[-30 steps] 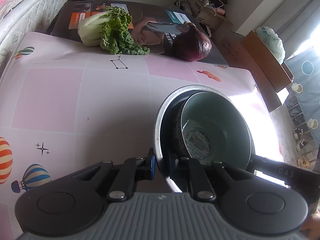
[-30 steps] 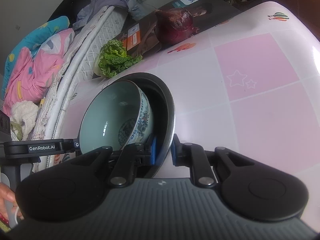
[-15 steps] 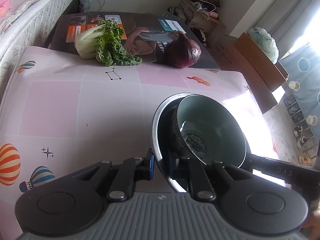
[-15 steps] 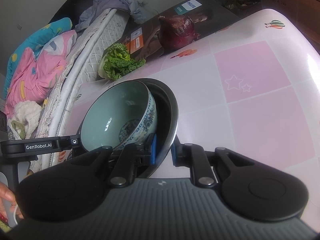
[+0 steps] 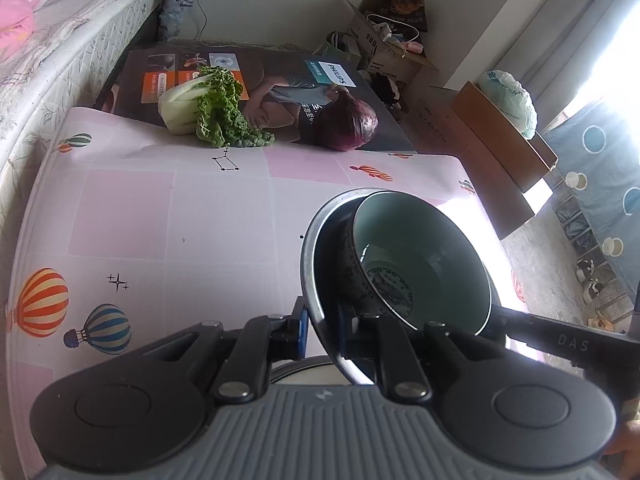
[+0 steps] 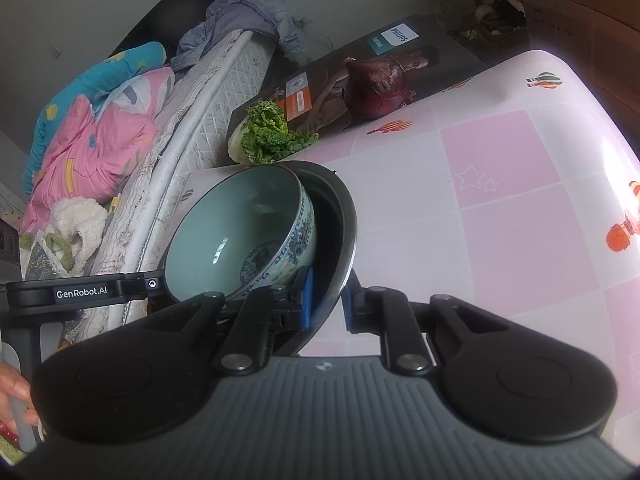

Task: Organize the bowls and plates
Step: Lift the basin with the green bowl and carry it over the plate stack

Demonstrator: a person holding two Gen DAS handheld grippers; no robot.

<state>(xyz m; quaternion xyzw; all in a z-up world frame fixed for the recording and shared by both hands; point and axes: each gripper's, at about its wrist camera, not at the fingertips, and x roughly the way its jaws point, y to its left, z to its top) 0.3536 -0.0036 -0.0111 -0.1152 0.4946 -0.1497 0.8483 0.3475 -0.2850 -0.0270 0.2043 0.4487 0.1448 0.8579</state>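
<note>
Left gripper [image 5: 320, 330]: angled steeply downward over the desk [image 5: 168, 216], jaws clenched on the near rim of the metal bowl [image 5: 316, 264], one blue-padded jaw outside the wall, the other inside. A fingertip of the person's hand shows at the lower right edge of the left wrist view.

Right gripper [image 6: 326, 300]: angled downward from the opposite side, jaws clenched on the opposite rim of the same metal bowl [image 6: 344, 232], one pad inside and one outside the wall. The person's hand [image 6: 14, 396] shows at the lower left edge of the right wrist view, on the other gripper's handle.

Metal bowl: dark, steel-rimmed, tilted, held between both grippers above the desk, clear of its surface.

Ceramic bowl [image 5: 424, 256]: pale green inside, blue-and-white pattern outside, nested in the metal bowl and leaning against its wall [image 6: 240, 236].

Desk: covered in pink-and-white checked cloth with hot-air balloons.

Leafy green vegetable [image 5: 208, 112]: at the far edge of the desk.

Red onion [image 5: 348, 124]: beside the greens, at the far edge, against a printed carton [image 5: 276, 80].

Bed [image 6: 132, 152]: alongside the desk, with pink and blue bedding.
</note>
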